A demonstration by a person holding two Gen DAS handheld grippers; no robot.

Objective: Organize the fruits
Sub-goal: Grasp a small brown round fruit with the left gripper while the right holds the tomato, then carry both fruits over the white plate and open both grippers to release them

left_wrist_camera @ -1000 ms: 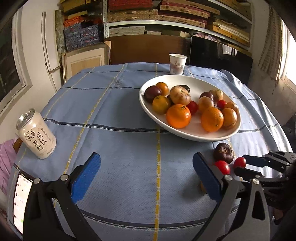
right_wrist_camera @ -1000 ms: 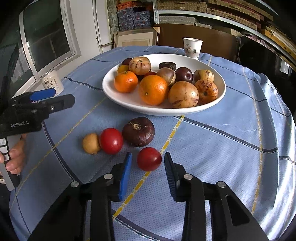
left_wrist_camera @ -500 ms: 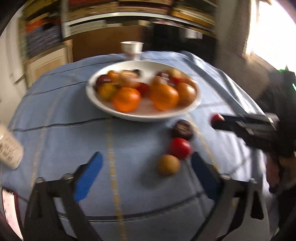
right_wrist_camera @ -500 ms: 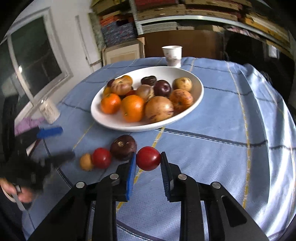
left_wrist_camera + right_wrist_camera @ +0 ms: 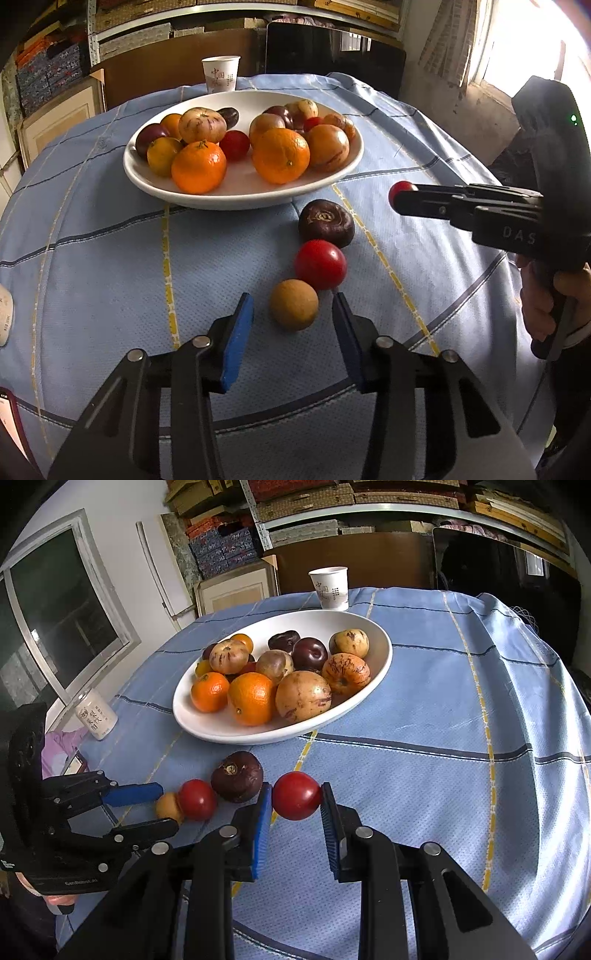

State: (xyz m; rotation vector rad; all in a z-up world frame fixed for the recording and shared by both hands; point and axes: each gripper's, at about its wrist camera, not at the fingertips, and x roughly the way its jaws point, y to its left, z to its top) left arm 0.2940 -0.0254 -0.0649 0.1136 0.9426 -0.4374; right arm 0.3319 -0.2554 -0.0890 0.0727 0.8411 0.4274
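1. While the white bowl (image 5: 369, 698) sits ahead of both grippers, already heaped with oranges and other fruit, the blue checked tablecloth (image 5: 461, 775) under it has three fruits on it, all short of the bowl's near rim.
2. Of the two tools, the right gripper (image 5: 295, 808) has changed most: a second ago its jaws stood either side of a red tomato (image 5: 295, 800) resting on the cloth; now they are fully clamped on it and it hangs clear of the cloth, level with the bowl's near side. That fruit looks ready to go into the bowl.
3. Meanwhile the left gripper (image 5: 291, 332) has swung from the bare cloth over to the loose fruit, and its jaws are closing from wide open; they have not yet touched anything.
4. Between its blue pads (image 5: 236, 339), just past the tips, lies the small tan fruit (image 5: 293, 304).
5. Just beyond, touching it, is a second red tomato (image 5: 320, 264), then the dark purple fruit (image 5: 326, 222) nearest the bowl; both wait their turn.
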